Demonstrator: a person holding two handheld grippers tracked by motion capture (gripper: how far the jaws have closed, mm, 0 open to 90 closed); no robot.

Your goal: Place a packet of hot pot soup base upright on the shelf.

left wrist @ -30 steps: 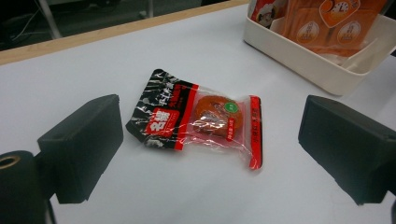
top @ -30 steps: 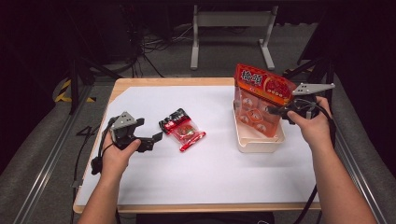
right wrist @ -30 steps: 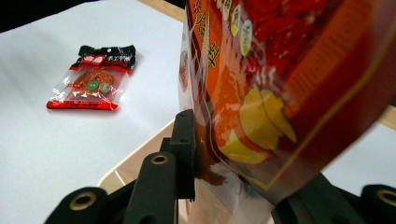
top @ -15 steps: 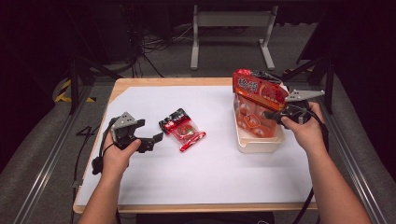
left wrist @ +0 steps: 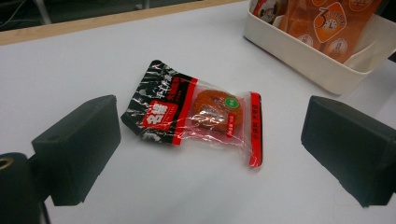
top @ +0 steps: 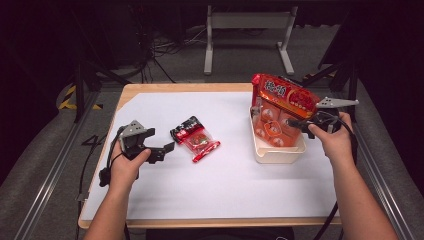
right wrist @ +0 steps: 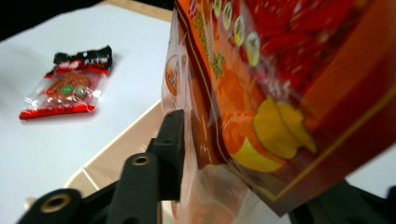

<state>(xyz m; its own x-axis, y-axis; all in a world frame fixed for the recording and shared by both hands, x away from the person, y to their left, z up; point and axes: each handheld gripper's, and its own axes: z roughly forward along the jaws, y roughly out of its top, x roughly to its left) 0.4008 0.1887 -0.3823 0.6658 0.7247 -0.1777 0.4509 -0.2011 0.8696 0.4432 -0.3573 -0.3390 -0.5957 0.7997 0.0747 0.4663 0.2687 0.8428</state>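
White paper [top: 230, 175] covers the wooden table [top: 190, 88]; left hand-held gripper [top: 167, 148] released, right hand-held gripper [top: 292, 121] loosening around snack bag [top: 285, 97].

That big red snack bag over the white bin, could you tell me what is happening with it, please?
A person's right gripper is setting the big red snack bag into the white bin; its jaws have just been opening, with the bag between them. The left gripper waits open beside a small red-and-black packet lying flat on the table.
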